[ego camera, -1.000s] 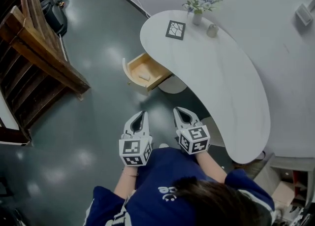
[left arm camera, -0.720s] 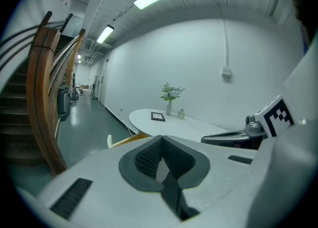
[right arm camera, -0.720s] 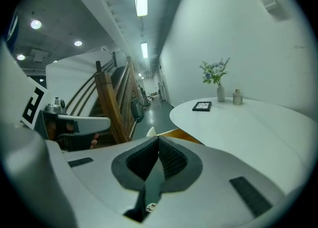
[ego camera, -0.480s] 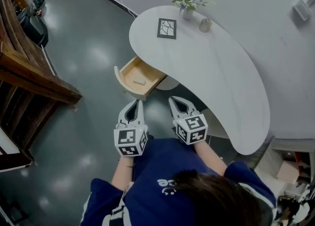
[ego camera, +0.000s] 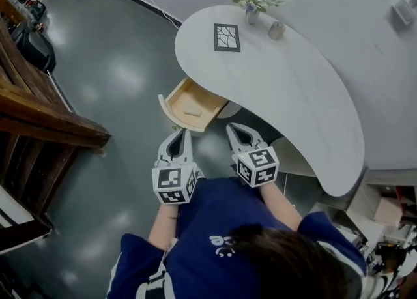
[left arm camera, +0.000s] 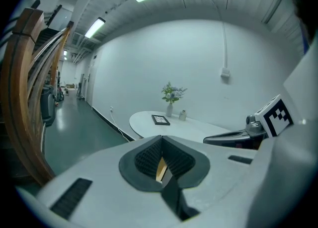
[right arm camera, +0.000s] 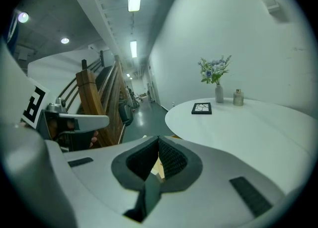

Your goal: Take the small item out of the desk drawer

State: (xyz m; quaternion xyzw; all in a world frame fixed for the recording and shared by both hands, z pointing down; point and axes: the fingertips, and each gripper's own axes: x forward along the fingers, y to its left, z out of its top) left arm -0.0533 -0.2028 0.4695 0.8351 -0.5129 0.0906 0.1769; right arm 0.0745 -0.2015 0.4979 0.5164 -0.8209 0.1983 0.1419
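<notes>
Left jaws: the left gripper (left arm camera: 161,141) is closed, tips meeting, nothing between the pads. Only a sliver of pale wood shows through the hollow behind the tips.
Right jaws: the right gripper (right arm camera: 158,142) is likewise closed and empty, with the same sliver of wood visible past the pads.
Placement: both grippers sit side by side in front of the person's chest. They point towards the drawer (ego camera: 186,98) and are clear of it, over the grey floor (ego camera: 111,96).
Drawer: open, pulled out from under the near end of the white desk (ego camera: 287,89), wooden inside.
Small item: a pale piece (ego camera: 193,113) lies flat on the drawer bottom, on the side nearer the grippers. Too small to identify.
Desk top: picture frame (ego camera: 227,37), vase of flowers (ego camera: 255,1) and small jar (ego camera: 277,29) at the far end, not involved.
Step (judged): approach; item not yet taken.
Method note: use one gripper. Open its jaws before it crosses the drawer rim, and tip it down steeply enough to clear the front panel. Straddle the piece across its narrow side, close, then lift straight up.
Risk: a flat piece may slide away from the pads against the drawer wall.
</notes>
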